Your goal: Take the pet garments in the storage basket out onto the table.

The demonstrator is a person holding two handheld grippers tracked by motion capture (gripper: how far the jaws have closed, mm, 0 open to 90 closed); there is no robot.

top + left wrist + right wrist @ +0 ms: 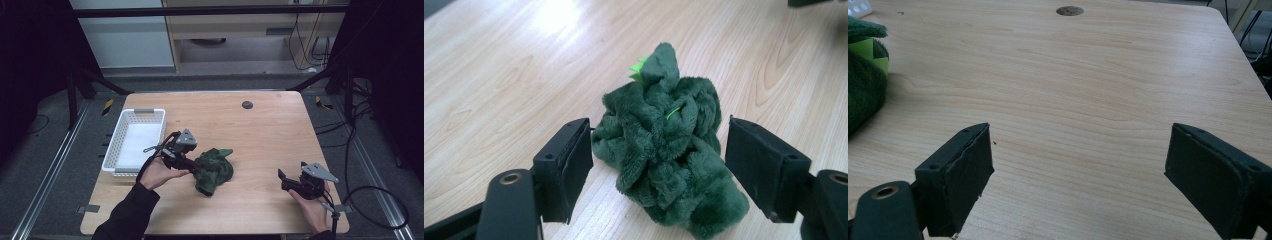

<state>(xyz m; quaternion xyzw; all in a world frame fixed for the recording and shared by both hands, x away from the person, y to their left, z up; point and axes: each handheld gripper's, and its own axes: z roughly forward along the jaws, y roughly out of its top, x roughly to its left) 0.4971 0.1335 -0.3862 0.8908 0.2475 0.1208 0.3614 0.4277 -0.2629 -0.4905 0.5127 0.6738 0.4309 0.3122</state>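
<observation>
A crumpled dark green plush cloth (215, 170) with a bright green tag lies on the wooden table (260, 135), a little left of centre. My left gripper (192, 162) is just left of it, held in a hand, its jaws pointing at the cloth. In the left gripper view the cloth (664, 145) sits between the two wide-apart jaws of the left gripper (656, 150); the pads do not press on it. My right gripper (292, 170) rests near the front right of the table, open, with bare wood between its jaws (1078, 150). The cloth's edge (863, 75) appears at the left of that view.
A white plastic basket (144, 111) stands at the table's left side, just behind my left hand; its corner (858, 6) appears in the right gripper view. A dark round grommet (247, 104) sits near the far edge. Cables trail off the right side.
</observation>
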